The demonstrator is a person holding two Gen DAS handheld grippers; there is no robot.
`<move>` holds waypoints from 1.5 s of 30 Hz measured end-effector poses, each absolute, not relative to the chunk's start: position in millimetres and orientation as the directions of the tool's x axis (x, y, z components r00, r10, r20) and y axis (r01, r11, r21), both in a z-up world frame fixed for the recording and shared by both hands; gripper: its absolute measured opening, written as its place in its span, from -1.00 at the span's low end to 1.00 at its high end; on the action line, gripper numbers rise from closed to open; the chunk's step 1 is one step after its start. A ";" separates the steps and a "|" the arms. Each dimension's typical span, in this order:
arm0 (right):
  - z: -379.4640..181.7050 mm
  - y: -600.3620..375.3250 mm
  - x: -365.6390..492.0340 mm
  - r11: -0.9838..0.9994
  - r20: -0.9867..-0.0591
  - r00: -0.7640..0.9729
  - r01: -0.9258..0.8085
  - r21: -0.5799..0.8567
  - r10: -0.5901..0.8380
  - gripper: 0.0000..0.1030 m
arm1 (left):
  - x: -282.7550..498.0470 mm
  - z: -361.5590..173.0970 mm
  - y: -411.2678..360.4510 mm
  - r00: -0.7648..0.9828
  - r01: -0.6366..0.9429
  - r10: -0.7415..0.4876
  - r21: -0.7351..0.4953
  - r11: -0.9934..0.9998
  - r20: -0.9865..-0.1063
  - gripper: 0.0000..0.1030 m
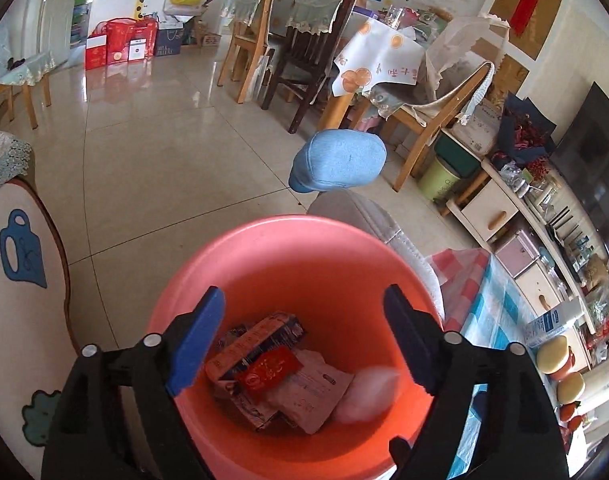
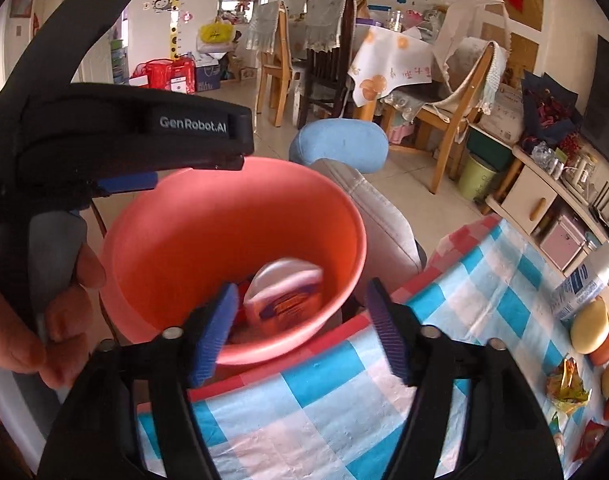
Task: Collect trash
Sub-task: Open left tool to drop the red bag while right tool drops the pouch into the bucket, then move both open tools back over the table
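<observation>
An orange-pink plastic bin point(image 1: 304, 264) holds trash: a crushed carton point(image 1: 252, 344), a red packet point(image 1: 269, 372), a pale wrapper point(image 1: 316, 392) and a blurred white wad point(image 1: 366, 394). My left gripper point(image 1: 304, 340) is open and empty directly above the bin's mouth. In the right wrist view the bin point(image 2: 208, 216) sits beside the checked table point(image 2: 484, 304). A blurred white and orange packet point(image 2: 286, 294) lies in the bin. My right gripper point(image 2: 300, 328) is open and empty over the bin's near rim. The left gripper's body point(image 2: 136, 136) reaches over the bin from the left.
A crumpled yellow wrapper point(image 2: 566, 384) and a red wrapper point(image 2: 592, 438) lie on the table at right, near round fruits point(image 2: 590, 326) and a white bottle point(image 2: 584, 280). A grey seat with a blue headrest point(image 1: 338, 162) stands behind the bin. Chairs and a dining table stand farther back.
</observation>
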State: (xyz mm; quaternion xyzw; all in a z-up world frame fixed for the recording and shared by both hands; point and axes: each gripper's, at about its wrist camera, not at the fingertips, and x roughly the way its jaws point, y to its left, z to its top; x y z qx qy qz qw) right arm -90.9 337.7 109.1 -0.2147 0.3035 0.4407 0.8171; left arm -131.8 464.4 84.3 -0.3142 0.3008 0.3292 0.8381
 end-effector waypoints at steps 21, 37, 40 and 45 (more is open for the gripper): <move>118.5 216.2 -75.5 0.705 -0.626 0.596 -0.702 -0.102 0.503 0.72 | -93.7 89.5 412.1 0.646 -0.636 0.282 -0.296 0.713 -0.710 0.78; 117.8 129.6 -69.6 0.782 -0.584 0.647 -0.622 -0.034 0.490 0.80 | -58.0 97.7 339.7 0.711 -0.471 0.236 -0.199 0.859 -0.663 0.79; 119.6 115.4 -64.2 0.793 -0.578 0.646 -0.609 0.004 0.499 0.80 | -51.5 99.2 323.9 0.728 -0.424 0.223 -0.170 0.889 -0.648 0.79; 125.6 92.7 -54.9 0.816 -0.567 0.656 -0.576 0.051 0.499 0.80 | -38.2 98.1 292.3 0.746 -0.323 0.181 -0.111 0.940 -0.641 0.79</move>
